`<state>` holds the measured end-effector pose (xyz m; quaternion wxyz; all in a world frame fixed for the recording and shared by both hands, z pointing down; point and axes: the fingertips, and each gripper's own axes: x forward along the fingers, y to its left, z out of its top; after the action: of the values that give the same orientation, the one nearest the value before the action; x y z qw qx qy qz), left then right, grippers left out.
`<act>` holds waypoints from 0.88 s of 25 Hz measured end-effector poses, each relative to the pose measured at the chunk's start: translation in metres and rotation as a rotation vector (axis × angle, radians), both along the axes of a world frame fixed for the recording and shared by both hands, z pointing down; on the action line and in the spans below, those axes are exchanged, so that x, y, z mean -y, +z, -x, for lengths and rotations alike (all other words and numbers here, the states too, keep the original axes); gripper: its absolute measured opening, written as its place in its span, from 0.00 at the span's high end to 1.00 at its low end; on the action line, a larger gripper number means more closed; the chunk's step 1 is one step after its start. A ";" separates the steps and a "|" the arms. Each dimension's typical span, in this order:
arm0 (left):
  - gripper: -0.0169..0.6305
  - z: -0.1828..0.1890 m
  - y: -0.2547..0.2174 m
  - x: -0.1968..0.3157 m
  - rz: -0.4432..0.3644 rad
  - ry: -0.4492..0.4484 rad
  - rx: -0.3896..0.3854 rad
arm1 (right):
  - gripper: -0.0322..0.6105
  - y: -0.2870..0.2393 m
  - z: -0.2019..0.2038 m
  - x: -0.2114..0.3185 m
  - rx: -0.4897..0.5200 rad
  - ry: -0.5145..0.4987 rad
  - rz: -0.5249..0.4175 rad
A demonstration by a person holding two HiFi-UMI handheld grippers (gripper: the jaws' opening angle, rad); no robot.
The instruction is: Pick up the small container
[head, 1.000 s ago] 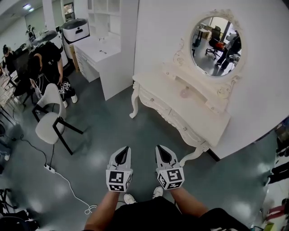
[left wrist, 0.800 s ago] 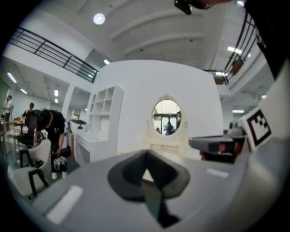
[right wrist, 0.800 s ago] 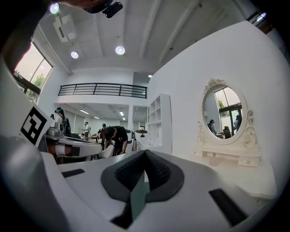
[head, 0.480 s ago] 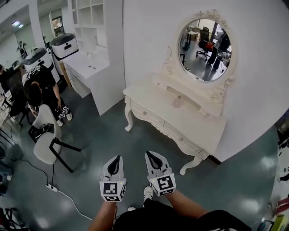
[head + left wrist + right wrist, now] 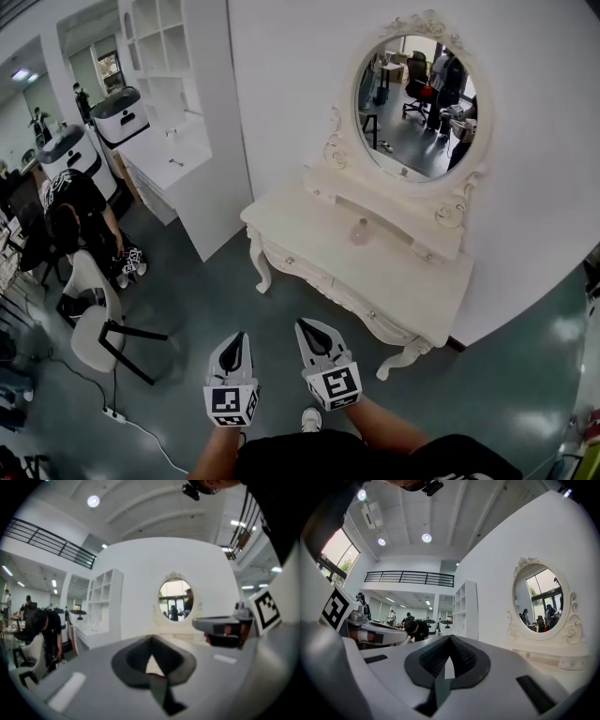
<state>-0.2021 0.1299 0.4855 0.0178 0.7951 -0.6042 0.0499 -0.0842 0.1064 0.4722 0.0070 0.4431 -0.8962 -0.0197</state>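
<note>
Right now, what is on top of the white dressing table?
One small pinkish container stands on the dressing table, in front of the round mirror. Its shut drawers hide whatever is inside.

Open floor [image 5: 216,291] runs to the desk's [image 5: 309,234] near edge. The small container [image 5: 360,232] is open from near and above. A ledge [image 5: 394,214] and mirror [image 5: 417,103] block behind, and a cabinet [image 5: 202,202] stands left.

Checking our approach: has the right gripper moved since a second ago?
Yes: the right gripper is nearer the dressing table's front edge, still short of the small container.
</note>
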 end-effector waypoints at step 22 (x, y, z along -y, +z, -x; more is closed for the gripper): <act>0.96 -0.046 0.011 0.204 -0.001 0.326 0.001 | 0.96 -0.006 -0.032 0.171 0.011 0.227 -0.017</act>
<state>-0.1557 -0.0737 0.4963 0.0086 0.8826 -0.4672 0.0521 -0.0520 -0.0644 0.4660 0.0004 0.5420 -0.8401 -0.0240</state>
